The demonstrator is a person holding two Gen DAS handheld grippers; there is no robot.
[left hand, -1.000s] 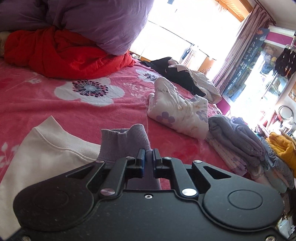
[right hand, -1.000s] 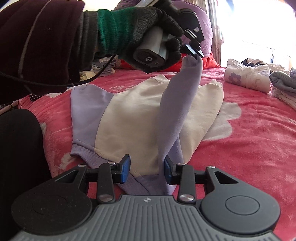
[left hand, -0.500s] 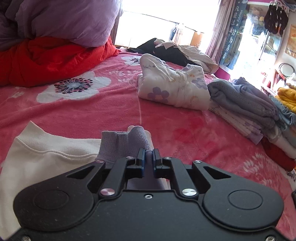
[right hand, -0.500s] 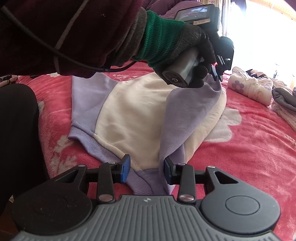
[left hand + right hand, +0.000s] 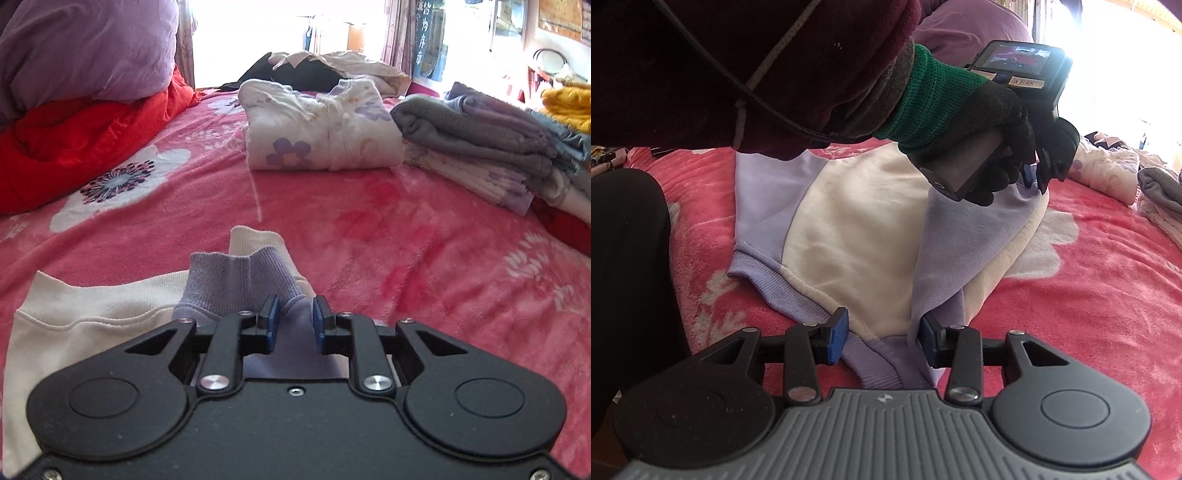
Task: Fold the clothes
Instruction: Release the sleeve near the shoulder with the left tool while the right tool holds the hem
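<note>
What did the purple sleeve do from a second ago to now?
The left gripper carried the purple sleeve down from up in the air and laid it across the cream sweatshirt. Its fingers, pinched on the cuff before, are now opening, the cuff lying loose between them. The right gripper stayed open by the hem; the folded piles did not move.

Both wrist cameras sit low and close over the pink floral fleece bedspread [image 5: 388,236], facing the window; they share the cream-and-lilac sweatshirt [image 5: 857,229] and the folded flower-print garment [image 5: 317,136].
</note>
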